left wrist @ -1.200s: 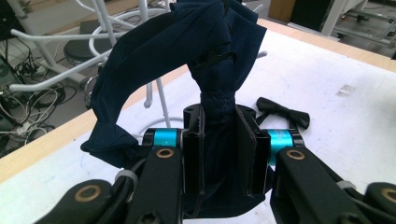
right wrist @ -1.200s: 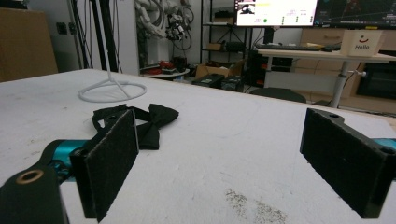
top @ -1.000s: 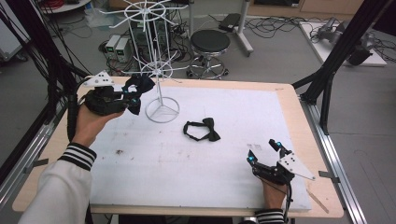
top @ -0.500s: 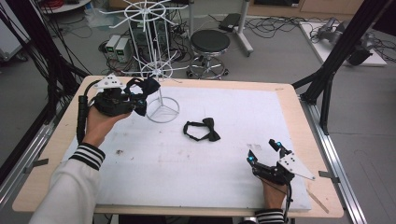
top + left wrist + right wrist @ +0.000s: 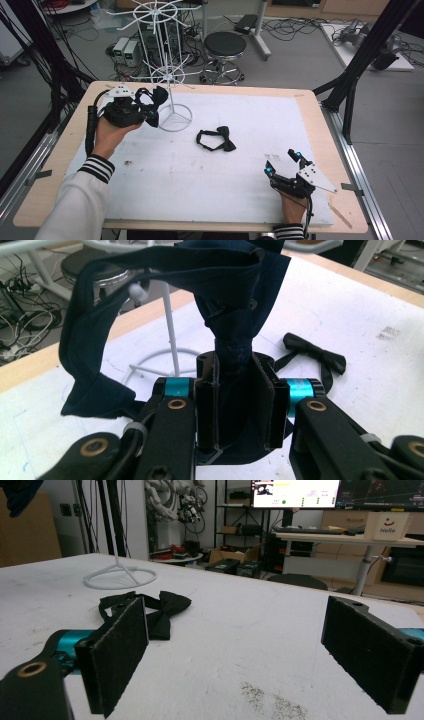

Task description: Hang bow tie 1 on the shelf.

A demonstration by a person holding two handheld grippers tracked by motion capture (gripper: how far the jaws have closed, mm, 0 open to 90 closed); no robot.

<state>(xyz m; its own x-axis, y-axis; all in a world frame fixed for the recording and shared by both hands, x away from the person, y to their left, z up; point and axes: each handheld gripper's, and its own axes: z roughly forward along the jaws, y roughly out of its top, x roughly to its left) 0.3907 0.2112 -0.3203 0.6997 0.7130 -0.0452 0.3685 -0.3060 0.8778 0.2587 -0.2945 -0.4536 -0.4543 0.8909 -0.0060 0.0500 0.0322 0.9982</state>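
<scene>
while left gripper (image 5: 235, 405) clamps navy bow tie (image 5: 220, 285)

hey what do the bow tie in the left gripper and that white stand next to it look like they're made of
Held bow tie: soft woven fabric, dark navy and matte, going by how it folds and drapes limply from the left gripper.
White stand: probably thin metal wire with a smooth white coating; its rods are slender and rigid, with a ring base. Coated plastic can't be ruled out.
</scene>
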